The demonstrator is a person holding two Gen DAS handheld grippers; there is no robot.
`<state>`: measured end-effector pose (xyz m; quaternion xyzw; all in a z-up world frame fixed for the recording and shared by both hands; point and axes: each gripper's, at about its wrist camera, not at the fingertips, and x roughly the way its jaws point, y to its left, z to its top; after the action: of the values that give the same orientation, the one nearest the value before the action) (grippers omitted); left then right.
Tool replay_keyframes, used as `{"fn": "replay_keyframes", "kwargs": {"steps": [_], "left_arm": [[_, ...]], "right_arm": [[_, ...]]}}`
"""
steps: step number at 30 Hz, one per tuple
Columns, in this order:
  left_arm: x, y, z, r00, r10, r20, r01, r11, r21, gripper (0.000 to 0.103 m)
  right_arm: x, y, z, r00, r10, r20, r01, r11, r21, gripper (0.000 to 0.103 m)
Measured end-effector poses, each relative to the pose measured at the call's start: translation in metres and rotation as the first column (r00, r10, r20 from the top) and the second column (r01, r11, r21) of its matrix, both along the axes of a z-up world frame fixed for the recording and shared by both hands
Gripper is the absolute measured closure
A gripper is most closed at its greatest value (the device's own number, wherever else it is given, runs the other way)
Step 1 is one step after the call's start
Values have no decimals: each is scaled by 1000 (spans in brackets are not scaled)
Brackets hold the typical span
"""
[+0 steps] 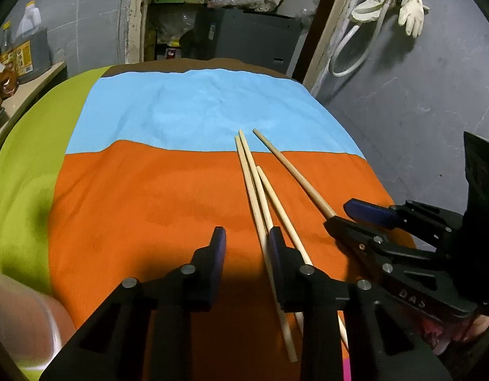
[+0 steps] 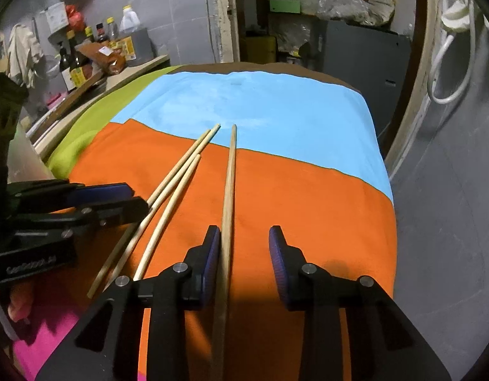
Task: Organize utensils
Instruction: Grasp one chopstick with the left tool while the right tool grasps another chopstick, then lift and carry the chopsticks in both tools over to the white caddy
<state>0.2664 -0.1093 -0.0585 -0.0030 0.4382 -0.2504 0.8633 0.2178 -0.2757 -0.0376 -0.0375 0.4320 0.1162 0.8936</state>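
left gripper [image 1: 247,238]: fingers part open, gap empty, right finger [image 1: 277,247] over the three chopsticks [image 1: 260,209] | right gripper [image 2: 244,241]: part open, fourth chopstick [image 2: 230,171] between fingers against left pad, no squeeze visible | sticks lie near-to-far on orange/blue cloth [image 2: 308,197] on desk, fourth just right of the trio

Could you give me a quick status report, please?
Left gripper open, empty. Right gripper open around lone chopstick. Three chopsticks alongside. Nothing blocking.
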Motion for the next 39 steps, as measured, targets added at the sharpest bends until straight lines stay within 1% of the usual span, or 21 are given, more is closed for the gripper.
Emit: {"fn": "replay_keyframes", "kwargs": {"steps": [4, 7, 10, 15, 17, 19, 20, 21, 24, 26, 28, 31, 32, 35, 37, 39], "left_arm": [[8, -2, -1, 1000, -4, -11, 4, 1000, 17, 87], [14, -8, -1, 1000, -5, -9, 5, 999, 41, 89], [26, -12, -2, 999, -9, -37, 10, 999, 51, 89], [47, -12, 1, 994, 2, -110, 1, 1000, 26, 89], [52, -12, 1, 992, 16, -124, -12, 999, 34, 94], [54, -13, 2, 991, 19, -132, -14, 999, 39, 99], [54, -14, 3, 990, 25, -137, -20, 999, 38, 99], [53, -14, 4, 990, 29, -140, -25, 999, 34, 99], [50, -11, 5, 988, 43, -149, -42, 999, 10, 100], [43, -6, 8, 990, 52, -131, -52, 999, -1, 100], [35, -1, 12, 993, 61, -99, -62, 998, -8, 100], [16, 9, 22, 996, 86, -30, -87, 995, -38, 100], [7, 14, 28, 994, 104, 15, -103, 993, -50, 100], [-14, 25, 44, 985, 130, 114, -121, 989, -87, 100], [-26, 30, 52, 977, 142, 161, -127, 987, -103, 100], [-37, 39, 64, 967, 155, 203, -128, 982, -139, 100]], "right_arm": [[1, -2, -1, 1000, -4, -6, 4, 1000, 12, 75], [2, -3, -1, 1000, -11, -8, 11, 1000, 15, 76], [9, -1, -1, 1000, -15, -9, 15, 1000, 6, 76], [28, -2, 1, 999, -11, -39, 12, 999, 30, 76], [37, -3, 1, 998, -14, -62, 17, 999, 46, 76], [44, -1, 1, 996, -15, -82, 20, 998, 56, 80], [46, 1, 1, 996, -12, -89, 17, 998, 56, 89], [47, 3, 0, 995, -3, -97, 9, 998, 60, 94], [46, 8, 1, 994, 0, -107, 6, 998, 58, 98], [42, 6, 3, 994, -8, -108, 17, 996, 86, 98], [35, 2, 6, 996, -24, -88, 35, 991, 132, 98], [21, -1, 15, 999, -45, -28, 49, 984, 170, 98], [16, -2, 18, 999, -49, -9, 50, 981, 188, 98], [-5, 0, 34, 994, -59, 95, 38, 976, 215, 98], [-18, 3, 45, 983, -64, 171, 25, 974, 225, 98], [-31, 5, 56, 968, -75, 239, 17, 971, 238, 98]]}}
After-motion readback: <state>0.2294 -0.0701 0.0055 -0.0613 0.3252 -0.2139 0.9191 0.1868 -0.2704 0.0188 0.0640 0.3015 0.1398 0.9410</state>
